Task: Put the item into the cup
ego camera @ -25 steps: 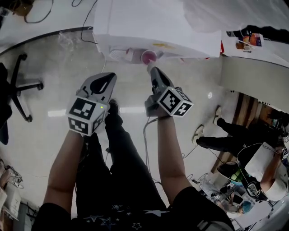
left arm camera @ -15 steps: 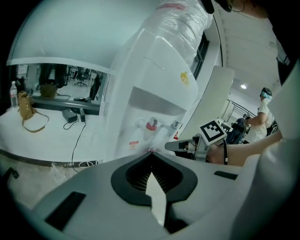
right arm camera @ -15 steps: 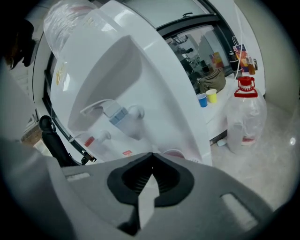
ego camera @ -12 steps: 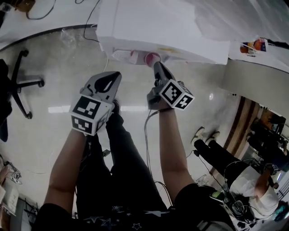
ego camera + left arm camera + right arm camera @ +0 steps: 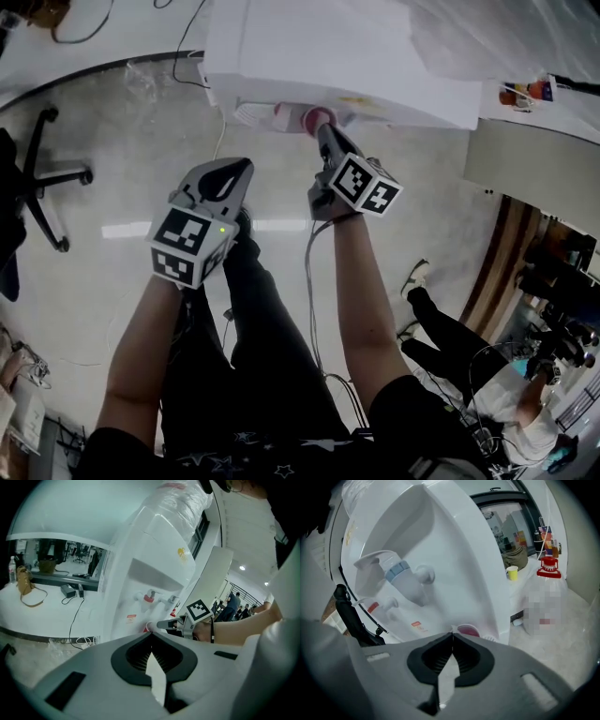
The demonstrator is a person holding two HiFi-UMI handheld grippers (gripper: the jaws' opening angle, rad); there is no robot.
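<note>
Cup (image 5: 317,118): on the water dispenser (image 5: 319,56) ledge, under the taps.
Right gripper (image 5: 325,137): jaws together, seemingly pinching the cup's rim.
Left gripper (image 5: 229,173): closed, empty, well back.
Item: I see none; placing appears still undone.

Pale glossy floor (image 5: 103,141) showing bright light streak (image 5: 122,230). Black office chair (image 5: 42,178) standing at left. White water dispenser (image 5: 328,56) standing ahead, cables (image 5: 192,42) trailing beside it. Curved white table (image 5: 33,609) running below glass partition (image 5: 70,557). Ceiling lamp (image 5: 242,567) glowing at far right.
</note>
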